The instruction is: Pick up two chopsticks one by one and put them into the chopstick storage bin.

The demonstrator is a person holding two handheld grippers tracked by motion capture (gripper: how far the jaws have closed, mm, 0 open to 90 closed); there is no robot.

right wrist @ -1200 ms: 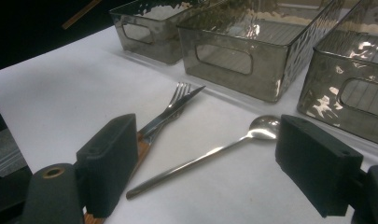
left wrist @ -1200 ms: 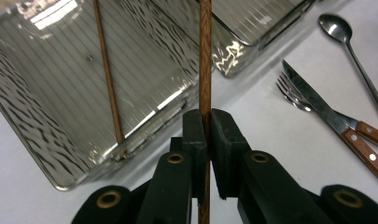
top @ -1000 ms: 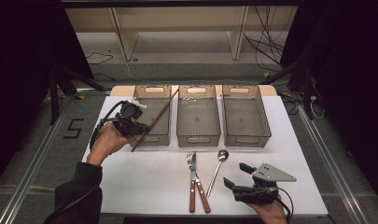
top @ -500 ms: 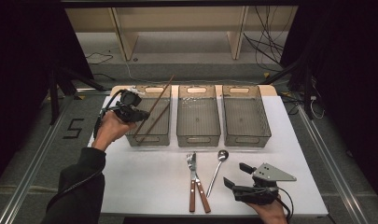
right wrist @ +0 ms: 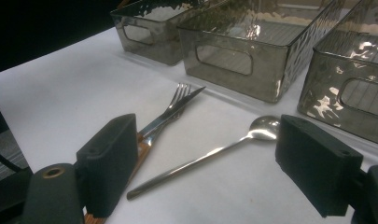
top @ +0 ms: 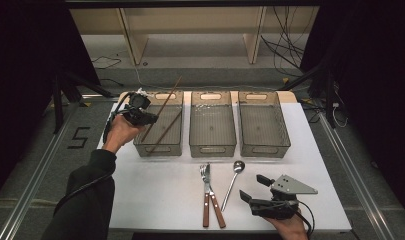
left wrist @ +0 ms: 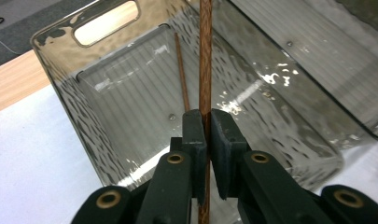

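Bins (top: 212,131) number three; left tool (top: 140,114) clamps one chopstick (left wrist: 205,65), right tool (top: 262,194) gapes wide.

Chopstick (left wrist: 205,56) clamped in left gripper (left wrist: 206,135): brown wood, fine grain visible, dull sheen. A second chopstick (left wrist: 182,74) lying in the left bin (left wrist: 79,116) looks the same wood. All three bins: smoky translucent plastic, glossy, walls rippled and bottom ribbed; strong highlights on middle bin (right wrist: 242,51) and right bin (right wrist: 345,88). Gripper jaws: black, matt, looks like moulded plastic, with brass-coloured rivets. Right gripper (right wrist: 214,168): same matt black pads. Spoon (right wrist: 210,156): polished metal, mirror-bright bowl. Fork (right wrist: 170,109) and knife (right wrist: 177,107): shiny metal blades, reddish-brown wooden handles. Surface (top: 155,195): white, matt, smooth; bare pale wood shows at its far edge.
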